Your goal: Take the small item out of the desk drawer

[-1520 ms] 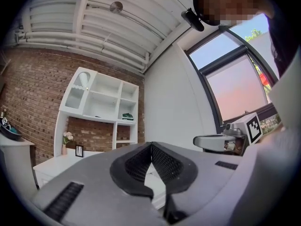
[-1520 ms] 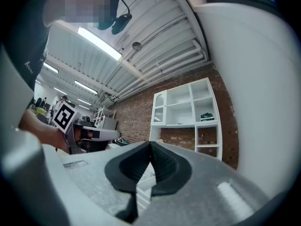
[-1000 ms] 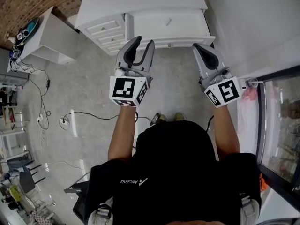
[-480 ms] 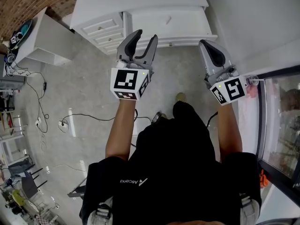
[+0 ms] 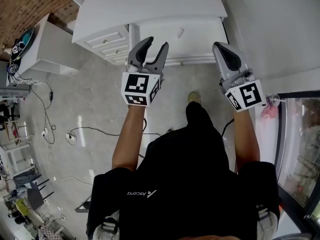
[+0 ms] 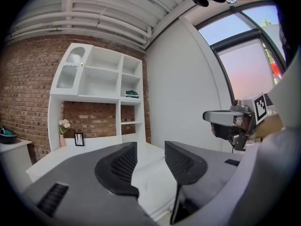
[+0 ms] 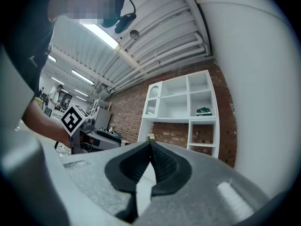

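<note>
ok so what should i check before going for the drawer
1. Left gripper open and empty: ok, jaws apart with nothing between them.
2. Right gripper free: ok, jaws together on nothing.
3. Wide drawer open: not ok, it is shut in the desk.
4. Drawer handle clear to reach: looks ok, nothing stands in front of it.
5. Small item located: cannot tell, none in view, and which drawer holds it is not shown.
</note>
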A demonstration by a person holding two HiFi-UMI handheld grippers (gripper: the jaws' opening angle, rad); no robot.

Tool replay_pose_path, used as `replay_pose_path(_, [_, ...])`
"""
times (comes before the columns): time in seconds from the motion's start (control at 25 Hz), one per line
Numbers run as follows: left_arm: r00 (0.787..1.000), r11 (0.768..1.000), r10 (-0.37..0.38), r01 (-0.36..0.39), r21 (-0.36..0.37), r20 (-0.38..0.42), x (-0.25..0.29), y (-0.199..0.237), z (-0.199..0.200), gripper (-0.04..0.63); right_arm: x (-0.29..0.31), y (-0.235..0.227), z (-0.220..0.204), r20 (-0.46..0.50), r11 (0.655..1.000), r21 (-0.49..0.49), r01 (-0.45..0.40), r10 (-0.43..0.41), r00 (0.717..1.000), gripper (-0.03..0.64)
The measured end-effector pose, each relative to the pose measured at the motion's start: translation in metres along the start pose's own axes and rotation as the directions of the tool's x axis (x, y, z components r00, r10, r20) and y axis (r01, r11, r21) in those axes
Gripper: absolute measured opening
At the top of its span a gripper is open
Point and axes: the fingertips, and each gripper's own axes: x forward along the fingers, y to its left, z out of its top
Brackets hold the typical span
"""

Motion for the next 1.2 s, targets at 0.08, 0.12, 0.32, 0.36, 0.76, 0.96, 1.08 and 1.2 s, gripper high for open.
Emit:
replay_pose_path(0.08, [1.000,1.000,0.004,-0.004,0.001,-0.031,0.031,0.008,-0.008,0.178,0.016,-0.028,-0.013,-0.005,1.000,0.011,-0.007,0.007,1.000,0.000])
replay_pose_path(0.12, [0.999,1.000,0.008,-0.008,0.000,-0.047,0.046,0.012,-0.012,0.178,0.024,-0.042,-0.019,-0.009,1.000,0.017,-0.011,0.011,1.000,0.000])
replay_pose_path(0.32, [0.991,1.000,0.024,-0.025,-0.004,-0.132,0.121,0.027,-0.032,0.178,0.059,-0.110,-0.053,-0.034,0.999,0.043,-0.031,0.033,0.999,0.000])
replay_pose_path(0.36, [0.988,1.000,0.026,-0.027,-0.002,-0.154,0.134,0.030,-0.037,0.178,0.066,-0.122,-0.060,-0.040,0.998,0.048,-0.037,0.039,0.998,0.000])
replay_pose_path(0.76, [0.923,1.000,0.017,-0.024,-0.014,-0.384,0.235,0.049,-0.096,0.178,0.126,-0.200,-0.116,-0.079,0.991,0.091,-0.100,0.108,0.991,0.000])
replay_pose_path(0.96, [0.879,0.999,-0.013,-0.006,-0.038,-0.476,0.261,0.050,-0.140,0.178,0.137,-0.212,-0.138,-0.120,0.987,0.134,-0.087,0.104,0.987,0.000])
replay_pose_path(1.08, [0.850,0.999,-0.034,0.010,-0.049,-0.525,0.279,0.056,-0.170,0.178,0.145,-0.219,-0.154,-0.134,0.988,0.132,-0.082,0.100,0.986,0.000])
replay_pose_path(1.2, [0.811,0.998,-0.054,0.026,-0.056,-0.582,0.295,0.059,-0.202,0.178,0.149,-0.223,-0.168,-0.161,0.986,0.149,-0.071,0.095,0.982,0.000])
